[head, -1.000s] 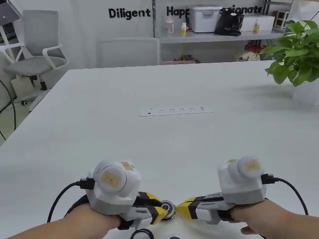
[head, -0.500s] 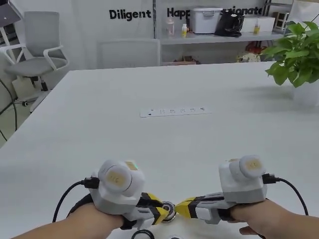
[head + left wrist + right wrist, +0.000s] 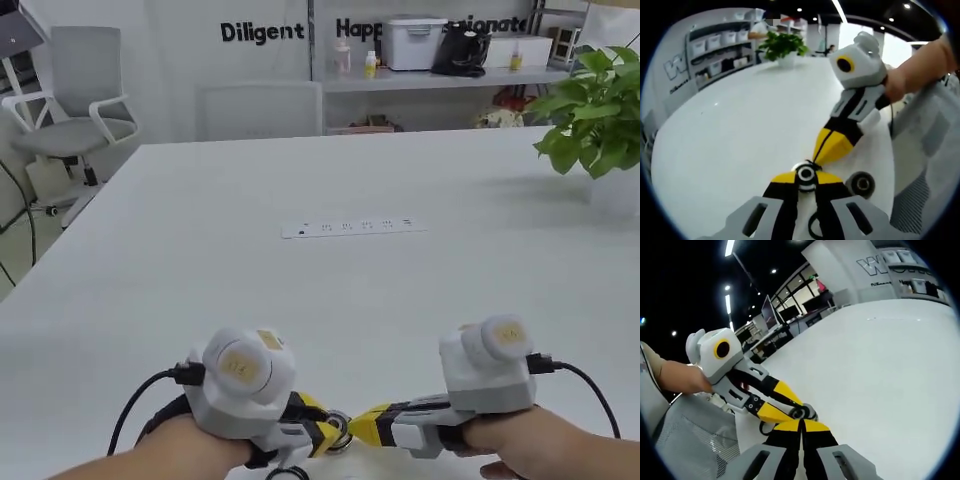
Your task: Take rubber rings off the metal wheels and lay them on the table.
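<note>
one loose wheel [image 3: 861, 184], left gripper view

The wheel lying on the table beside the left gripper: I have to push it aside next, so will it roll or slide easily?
It probably won't roll: the spare wheel seems to lie on its face. Its dark rubber ring likely grips the table, so expect drag. Being metal, it is probably heavy for its size.

A big white table [image 3: 300, 290] has a power strip [image 3: 347, 228] in its middle. A grey office chair [image 3: 75, 95] stands far left, a green plant [image 3: 595, 95] at the right. Behind, a shelf [image 3: 440, 72] holds a white box [image 3: 415, 40] by a lettered wall [image 3: 180, 40].
</note>
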### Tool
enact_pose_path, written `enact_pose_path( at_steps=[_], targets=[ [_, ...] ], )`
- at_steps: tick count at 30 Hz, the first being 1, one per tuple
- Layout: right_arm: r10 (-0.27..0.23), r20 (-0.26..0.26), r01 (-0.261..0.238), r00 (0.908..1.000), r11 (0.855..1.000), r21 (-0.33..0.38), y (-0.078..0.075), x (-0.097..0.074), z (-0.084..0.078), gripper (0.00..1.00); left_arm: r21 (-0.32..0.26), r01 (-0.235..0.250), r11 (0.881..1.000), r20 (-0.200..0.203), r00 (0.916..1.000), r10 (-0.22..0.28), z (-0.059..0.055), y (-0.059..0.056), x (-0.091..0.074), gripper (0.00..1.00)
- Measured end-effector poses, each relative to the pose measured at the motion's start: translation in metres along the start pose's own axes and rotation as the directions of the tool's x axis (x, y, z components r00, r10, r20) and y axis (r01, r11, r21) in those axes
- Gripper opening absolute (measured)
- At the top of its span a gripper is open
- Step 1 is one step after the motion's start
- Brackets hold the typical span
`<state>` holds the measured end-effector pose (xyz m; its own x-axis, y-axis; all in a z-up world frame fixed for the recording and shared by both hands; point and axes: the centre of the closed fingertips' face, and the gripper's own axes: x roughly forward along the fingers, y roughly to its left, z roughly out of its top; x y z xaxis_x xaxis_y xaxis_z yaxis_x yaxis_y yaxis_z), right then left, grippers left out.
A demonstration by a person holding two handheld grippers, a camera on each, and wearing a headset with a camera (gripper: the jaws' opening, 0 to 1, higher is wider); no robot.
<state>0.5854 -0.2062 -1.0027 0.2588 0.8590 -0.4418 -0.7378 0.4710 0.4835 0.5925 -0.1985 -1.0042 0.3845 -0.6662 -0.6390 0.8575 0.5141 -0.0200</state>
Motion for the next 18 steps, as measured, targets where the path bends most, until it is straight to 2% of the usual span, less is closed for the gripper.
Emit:
enact_pose_path(
  at_steps=[9,11,12,13,15,18],
  targets=[
    [0.023,0.014,-0.023,0.9996,0.999,0.024,0.005,0.001,0.003,0.0,0.007,0.002,1.0,0.0,1.0,-0.002,0.0,0.0,0.0,0.12],
    [0.082,0.063,-0.085,0.9946,0.995,0.047,0.018,0.002,0.012,0.0,0.007,0.001,1.0,0.0,1.0,-0.001,0.0,0.0,0.0,0.12],
    [0.146,0.024,-0.147,0.9891,0.988,0.057,0.033,0.002,0.007,0.0,0.005,-0.003,1.0,0.002,1.0,0.003,0.0,0.0,0.0,0.12],
    [0.073,0.063,-0.071,0.9953,0.997,-0.032,0.019,0.007,0.017,0.0,0.017,0.0,1.0,0.001,1.0,0.0,0.0,0.0,-0.001,0.12],
    [0.089,0.043,-0.09,0.9951,0.996,0.026,0.019,0.005,0.01,0.0,0.005,-0.002,1.0,0.015,0.9999,0.002,0.001,0.001,-0.001,0.12],
    [0.084,0.048,-0.085,0.9954,0.996,0.023,0.018,0.003,0.009,0.0,0.001,-0.006,1.0,0.013,0.9999,0.006,0.002,0.0,-0.001,0.12]
  ],
)
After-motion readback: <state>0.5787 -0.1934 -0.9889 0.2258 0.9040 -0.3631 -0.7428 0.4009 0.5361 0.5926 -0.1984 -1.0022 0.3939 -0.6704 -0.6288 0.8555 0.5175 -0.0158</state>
